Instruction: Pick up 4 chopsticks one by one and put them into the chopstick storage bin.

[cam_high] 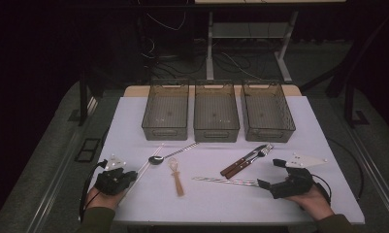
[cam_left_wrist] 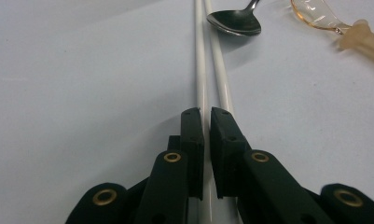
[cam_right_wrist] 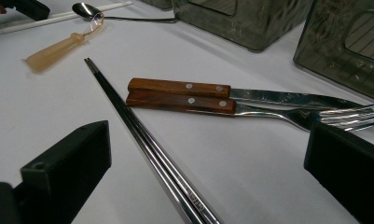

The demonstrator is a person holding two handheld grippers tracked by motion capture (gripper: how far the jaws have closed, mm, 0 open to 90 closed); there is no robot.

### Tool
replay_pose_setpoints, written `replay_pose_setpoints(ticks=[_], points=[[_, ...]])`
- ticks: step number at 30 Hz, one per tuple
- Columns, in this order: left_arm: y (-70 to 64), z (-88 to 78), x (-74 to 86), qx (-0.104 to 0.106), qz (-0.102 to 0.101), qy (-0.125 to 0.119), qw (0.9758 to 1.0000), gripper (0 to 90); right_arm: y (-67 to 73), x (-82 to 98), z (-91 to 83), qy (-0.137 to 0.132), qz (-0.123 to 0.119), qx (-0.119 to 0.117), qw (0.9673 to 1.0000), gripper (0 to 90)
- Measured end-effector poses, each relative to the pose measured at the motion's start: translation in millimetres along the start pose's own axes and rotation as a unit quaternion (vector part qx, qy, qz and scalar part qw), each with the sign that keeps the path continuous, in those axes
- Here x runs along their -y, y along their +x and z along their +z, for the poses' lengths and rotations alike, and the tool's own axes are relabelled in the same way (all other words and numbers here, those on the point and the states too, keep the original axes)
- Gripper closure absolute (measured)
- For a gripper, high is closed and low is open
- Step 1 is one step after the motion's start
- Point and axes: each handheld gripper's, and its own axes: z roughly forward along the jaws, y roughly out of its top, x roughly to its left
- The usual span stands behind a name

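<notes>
On the white surface (cam_high: 134, 204) all three bins (cam_high: 216, 112) stand empty, so sorting is barely begun. My left claw (cam_left_wrist: 207, 112) pinches the white chopsticks (cam_left_wrist: 201, 56) (low, beside the spoon (cam_left_wrist: 234, 22)); my right claw (cam_right_wrist: 208, 154) is spread over the metal chopsticks (cam_right_wrist: 142, 140).

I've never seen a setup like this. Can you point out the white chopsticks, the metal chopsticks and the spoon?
white chopsticks (cam_left_wrist: 201, 70), left gripper view, on the left stick's shaft.
metal chopsticks (cam_right_wrist: 142, 135), right gripper view, mid-shaft.
spoon (cam_left_wrist: 234, 22), left gripper view, on its bowl.
</notes>
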Motion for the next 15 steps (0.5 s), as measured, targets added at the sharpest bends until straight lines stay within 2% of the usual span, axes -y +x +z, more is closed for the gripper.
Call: replay_pose_setpoints(ticks=[15], points=[[4.6, -6.4, -3.4, 0.012, -0.013, -0.001, 0.9998, 84.2, -0.8, -0.8, -2.1, -0.007, 0.003, -0.001, 1.0, 0.8]])
